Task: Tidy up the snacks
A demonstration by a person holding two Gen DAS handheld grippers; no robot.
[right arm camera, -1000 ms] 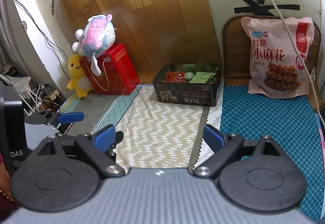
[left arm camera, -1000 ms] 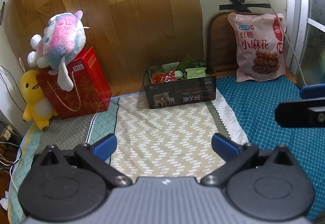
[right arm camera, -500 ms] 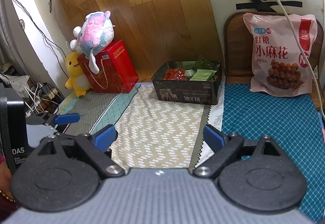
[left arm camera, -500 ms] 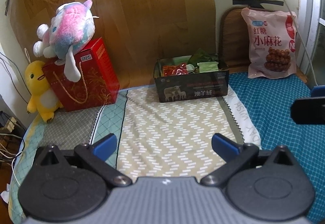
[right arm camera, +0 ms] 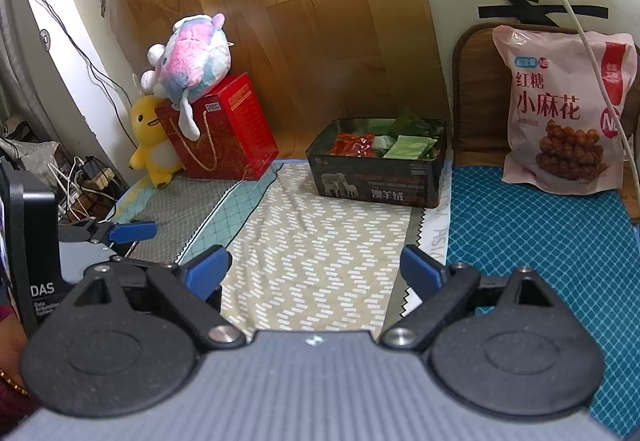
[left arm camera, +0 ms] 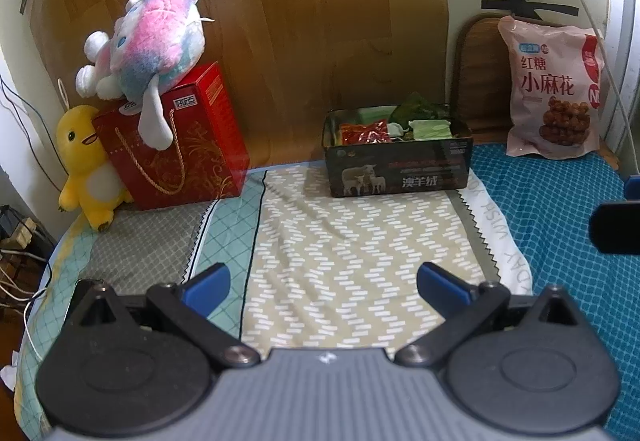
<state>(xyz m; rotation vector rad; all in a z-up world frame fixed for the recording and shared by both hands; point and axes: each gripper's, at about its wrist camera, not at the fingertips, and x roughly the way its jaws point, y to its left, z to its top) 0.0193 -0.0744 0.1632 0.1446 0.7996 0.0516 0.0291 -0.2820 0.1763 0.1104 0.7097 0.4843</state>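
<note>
Both tools, left tool [left arm camera: 322, 281] & right tool [right arm camera: 314, 267], hover spread wide w/ nothing held, well short of the snack box [left arm camera: 396, 165] at the far edge of the patterned cloth [left arm camera: 352, 261], prob. since packets already sit inside, while the pink snack bag [right arm camera: 560, 113] leans upright apart.

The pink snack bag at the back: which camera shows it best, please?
The right wrist view: the pink snack bag appears larger there, with clear lettering, though a white cable crosses it. The left wrist view shows it whole but smaller, near the edge.
</note>
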